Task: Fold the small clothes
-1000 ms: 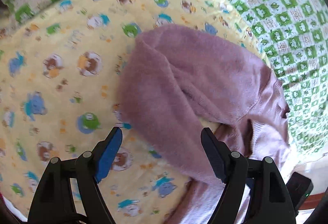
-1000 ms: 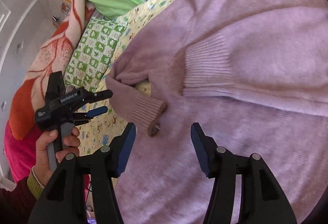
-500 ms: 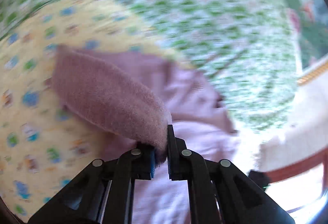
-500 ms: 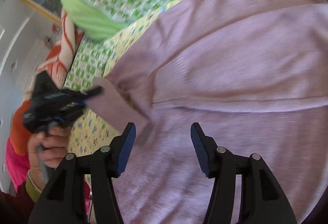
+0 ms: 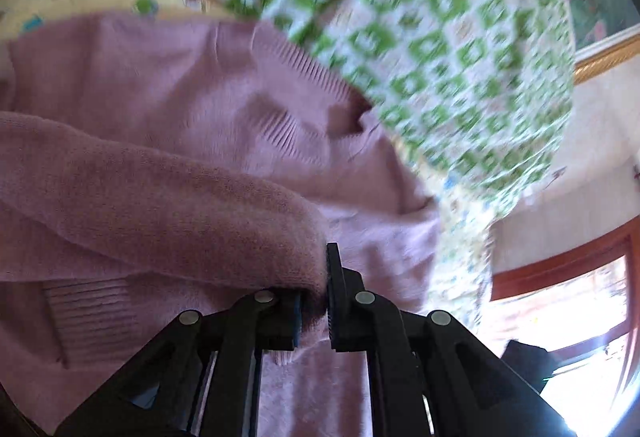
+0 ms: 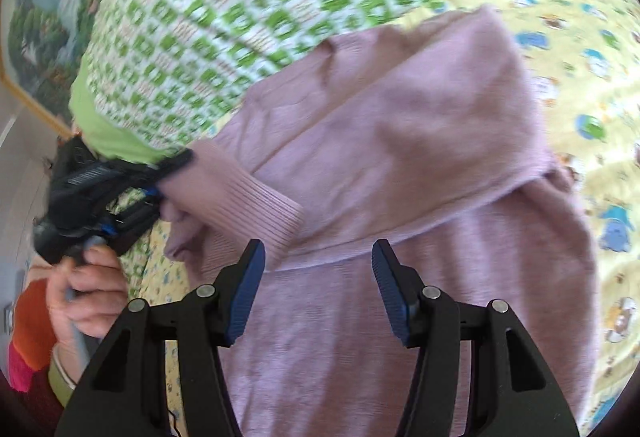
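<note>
Checkered quilt (image 5: 440, 37) blurred; sweater (image 6: 400, 357) cut off below

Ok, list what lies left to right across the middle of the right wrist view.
Hand → left claw pinching the sleeve cuff → pink sweater → yellow cartoon-print sheet.

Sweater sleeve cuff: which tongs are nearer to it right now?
Left. The left tongs are shut on the sleeve beside its ribbed cuff; the right tongs hang open just below it, not touching.
</note>
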Action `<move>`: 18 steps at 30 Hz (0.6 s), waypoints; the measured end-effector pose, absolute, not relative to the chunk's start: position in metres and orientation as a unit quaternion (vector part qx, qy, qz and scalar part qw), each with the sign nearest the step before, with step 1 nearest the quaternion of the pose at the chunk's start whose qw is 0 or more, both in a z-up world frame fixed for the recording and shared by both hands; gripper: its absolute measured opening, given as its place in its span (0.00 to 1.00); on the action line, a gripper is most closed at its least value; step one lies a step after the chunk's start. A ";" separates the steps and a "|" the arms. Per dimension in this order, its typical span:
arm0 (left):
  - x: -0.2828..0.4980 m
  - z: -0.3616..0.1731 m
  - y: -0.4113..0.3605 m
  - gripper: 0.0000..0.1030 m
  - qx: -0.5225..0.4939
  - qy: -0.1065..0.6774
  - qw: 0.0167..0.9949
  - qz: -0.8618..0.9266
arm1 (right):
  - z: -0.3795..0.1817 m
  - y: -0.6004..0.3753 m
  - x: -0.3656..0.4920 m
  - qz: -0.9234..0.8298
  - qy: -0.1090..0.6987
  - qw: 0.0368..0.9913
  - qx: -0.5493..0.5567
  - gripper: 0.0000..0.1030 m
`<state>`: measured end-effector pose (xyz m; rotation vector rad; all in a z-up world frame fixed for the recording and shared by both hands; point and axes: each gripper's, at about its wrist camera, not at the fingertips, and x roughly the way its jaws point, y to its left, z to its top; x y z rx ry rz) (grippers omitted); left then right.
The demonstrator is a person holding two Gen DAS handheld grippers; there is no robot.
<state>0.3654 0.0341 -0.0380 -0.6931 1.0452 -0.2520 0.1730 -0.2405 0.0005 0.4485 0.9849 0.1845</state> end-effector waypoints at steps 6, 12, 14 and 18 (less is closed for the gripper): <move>0.358 -0.053 0.030 0.42 -0.318 0.511 0.787 -0.135 | -0.011 -0.249 0.176 0.076 0.477 0.849 0.214 0.55; 0.308 -0.018 0.056 0.56 -0.251 0.485 0.832 -0.101 | -0.029 -0.230 0.183 0.097 0.495 0.839 0.206 0.55; 0.288 -0.013 0.074 0.56 -0.212 0.479 0.850 -0.054 | -0.036 -0.223 0.188 0.102 0.500 0.836 0.199 0.55; 0.268 -0.023 0.107 0.65 -0.112 0.478 0.868 0.071 | -0.051 -0.209 0.200 0.097 0.508 0.835 0.187 0.55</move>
